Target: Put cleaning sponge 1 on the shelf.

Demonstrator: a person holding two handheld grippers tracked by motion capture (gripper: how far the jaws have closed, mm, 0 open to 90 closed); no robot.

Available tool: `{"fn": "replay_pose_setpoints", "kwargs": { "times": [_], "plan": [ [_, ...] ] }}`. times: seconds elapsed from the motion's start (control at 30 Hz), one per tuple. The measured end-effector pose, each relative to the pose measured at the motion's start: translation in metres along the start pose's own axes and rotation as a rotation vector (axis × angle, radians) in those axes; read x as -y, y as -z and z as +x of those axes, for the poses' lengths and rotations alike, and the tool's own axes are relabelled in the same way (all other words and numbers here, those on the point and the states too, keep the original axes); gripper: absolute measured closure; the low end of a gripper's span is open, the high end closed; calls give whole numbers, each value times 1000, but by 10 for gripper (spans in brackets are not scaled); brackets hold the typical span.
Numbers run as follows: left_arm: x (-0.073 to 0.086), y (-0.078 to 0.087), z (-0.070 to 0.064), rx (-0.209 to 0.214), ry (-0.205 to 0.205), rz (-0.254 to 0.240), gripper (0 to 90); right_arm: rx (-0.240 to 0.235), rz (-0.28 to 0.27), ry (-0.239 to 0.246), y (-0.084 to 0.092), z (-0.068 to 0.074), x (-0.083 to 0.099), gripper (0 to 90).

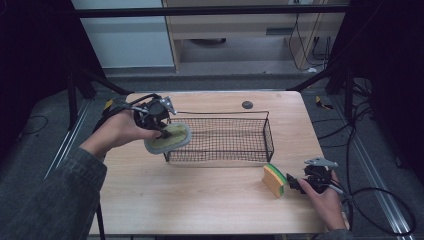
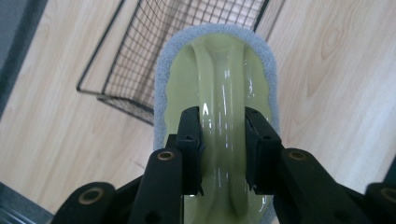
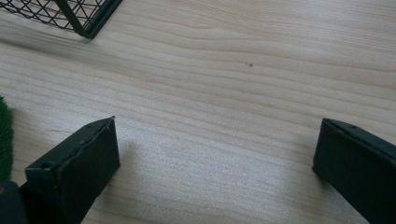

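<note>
Pale wooden table (image 1: pixel 200 200) carries a black wire basket (image 1: pixel 225 150) at its far middle. Above the basket's left end, the left gripper (image 1: pixel 162 131) clenches the glossy handle of a grey-rimmed, yellow-green scrubber (image 1: pixel 170 138), lifted off the wood. Near the right edge, a yellow-green sponge (image 1: pixel 274 180) stands just beside the right gripper (image 1: pixel 295 184), whose jaws are spread wide over bare wood.
</note>
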State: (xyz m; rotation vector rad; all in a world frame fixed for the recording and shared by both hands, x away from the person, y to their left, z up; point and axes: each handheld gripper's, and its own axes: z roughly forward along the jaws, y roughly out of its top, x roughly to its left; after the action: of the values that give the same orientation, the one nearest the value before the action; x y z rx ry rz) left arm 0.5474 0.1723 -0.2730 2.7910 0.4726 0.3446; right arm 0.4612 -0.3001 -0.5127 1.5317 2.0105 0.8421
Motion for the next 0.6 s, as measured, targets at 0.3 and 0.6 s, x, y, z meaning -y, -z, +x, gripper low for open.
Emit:
{"fn": "replay_pose_setpoints", "kwargs": {
  "times": [0.3, 0.6],
  "plan": [
    [-29, -13, 18, -10, -34, -19, 702, -3, -8, -1, -1, 0, 0, 5],
    [-50, -31, 20, -15, -72, -22, 702, -2, -8, -2, -1, 1, -1, 5]
  ]
}}
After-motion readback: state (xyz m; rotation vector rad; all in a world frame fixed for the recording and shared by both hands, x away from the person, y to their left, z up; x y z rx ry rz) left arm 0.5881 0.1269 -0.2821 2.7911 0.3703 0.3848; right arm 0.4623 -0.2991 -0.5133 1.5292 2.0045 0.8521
